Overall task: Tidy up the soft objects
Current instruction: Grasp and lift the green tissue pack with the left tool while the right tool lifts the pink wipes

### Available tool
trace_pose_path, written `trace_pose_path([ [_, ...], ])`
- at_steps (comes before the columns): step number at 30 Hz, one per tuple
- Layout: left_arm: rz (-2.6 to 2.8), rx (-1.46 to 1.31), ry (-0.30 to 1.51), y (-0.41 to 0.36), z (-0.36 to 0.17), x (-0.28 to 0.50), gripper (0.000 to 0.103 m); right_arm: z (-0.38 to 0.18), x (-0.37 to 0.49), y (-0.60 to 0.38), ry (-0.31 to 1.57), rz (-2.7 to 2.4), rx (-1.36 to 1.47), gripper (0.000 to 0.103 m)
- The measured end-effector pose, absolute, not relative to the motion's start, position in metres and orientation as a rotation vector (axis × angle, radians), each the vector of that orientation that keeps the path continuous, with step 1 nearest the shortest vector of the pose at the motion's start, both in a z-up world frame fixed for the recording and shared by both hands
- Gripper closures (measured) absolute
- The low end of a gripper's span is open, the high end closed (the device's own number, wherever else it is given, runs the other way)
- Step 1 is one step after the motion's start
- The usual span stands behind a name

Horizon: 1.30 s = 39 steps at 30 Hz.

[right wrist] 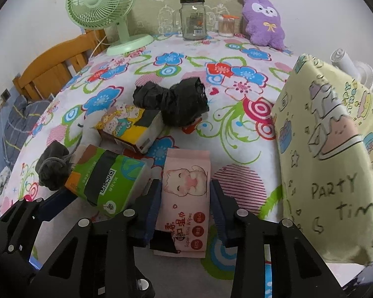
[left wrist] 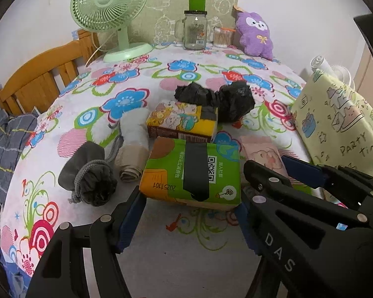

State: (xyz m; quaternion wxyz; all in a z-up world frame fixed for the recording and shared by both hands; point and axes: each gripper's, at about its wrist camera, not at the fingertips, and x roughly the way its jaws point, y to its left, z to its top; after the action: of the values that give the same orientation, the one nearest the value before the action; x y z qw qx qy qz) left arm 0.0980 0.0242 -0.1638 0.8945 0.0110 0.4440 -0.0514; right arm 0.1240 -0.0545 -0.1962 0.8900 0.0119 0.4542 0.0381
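Note:
A green tissue pack (left wrist: 191,171) with a black tape strip lies on the flowered tablecloth (left wrist: 126,79). My left gripper (left wrist: 189,200) is shut on it, its blue pads against the pack's near corners. In the right wrist view a pink wet-wipes pack (right wrist: 186,188) lies lengthwise between the pads of my right gripper (right wrist: 185,190), which touch both long edges. Behind them sit a yellow cartoon tissue pack (left wrist: 181,121), a crumpled black plastic bag (left wrist: 216,96), a grey drawstring pouch (left wrist: 87,176) and a beige rolled cloth (left wrist: 134,144).
A pale yellow "Party Time" bag (right wrist: 330,154) stands upright at the right. At the back are a green fan (left wrist: 112,15), a glass jar (left wrist: 195,31), a cotton-swab tub (left wrist: 221,37) and a purple plush (left wrist: 256,34). A wooden bed frame (left wrist: 39,74) is left of the table.

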Motion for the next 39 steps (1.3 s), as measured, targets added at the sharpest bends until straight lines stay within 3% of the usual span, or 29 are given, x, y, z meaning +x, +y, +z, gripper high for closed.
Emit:
trace_pose_path([
  [39, -0.081, 0.014, 0.674, 0.019, -0.055, 0.070, 0.031, -0.078, 0.077, -0.062, 0.663, 0.131, 0.000, 0.061],
])
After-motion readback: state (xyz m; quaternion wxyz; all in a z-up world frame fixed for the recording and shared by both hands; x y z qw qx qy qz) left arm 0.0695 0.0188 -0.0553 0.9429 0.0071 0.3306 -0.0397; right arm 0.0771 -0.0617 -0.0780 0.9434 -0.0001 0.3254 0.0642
